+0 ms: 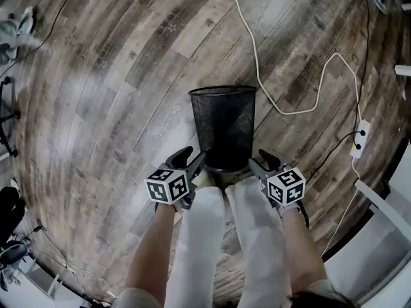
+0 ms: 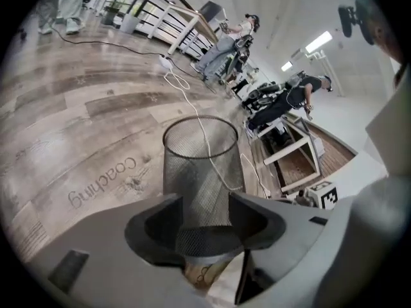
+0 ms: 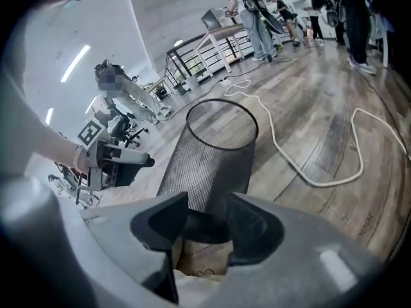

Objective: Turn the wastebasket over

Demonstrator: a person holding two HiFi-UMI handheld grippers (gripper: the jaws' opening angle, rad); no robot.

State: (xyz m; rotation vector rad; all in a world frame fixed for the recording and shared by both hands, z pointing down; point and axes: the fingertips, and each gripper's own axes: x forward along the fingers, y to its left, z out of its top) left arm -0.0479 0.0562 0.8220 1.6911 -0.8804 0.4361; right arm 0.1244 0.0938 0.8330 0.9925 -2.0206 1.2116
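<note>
A black wire-mesh wastebasket [image 1: 223,126] stands on the wood floor just ahead of my feet, with its open rim up and its narrower base towards me. In the head view my left gripper [image 1: 191,157] is at the left of the base and my right gripper [image 1: 259,159] is at the right of it. Both sit close against its lower wall. The left gripper view has the wastebasket [image 2: 200,172] centred beyond the left gripper [image 2: 205,217], whose jaws stand wide apart. The right gripper view shows the same wastebasket [image 3: 212,159] past my right gripper [image 3: 207,213], also open. No pad visibly presses on the mesh.
A white cable [image 1: 257,63] runs across the floor behind the basket to a power strip [image 1: 361,136]. White furniture [image 1: 385,204] stands at the right and a chair base [image 1: 6,114] at the far left. Desks and people [image 2: 298,95] fill the room's far side.
</note>
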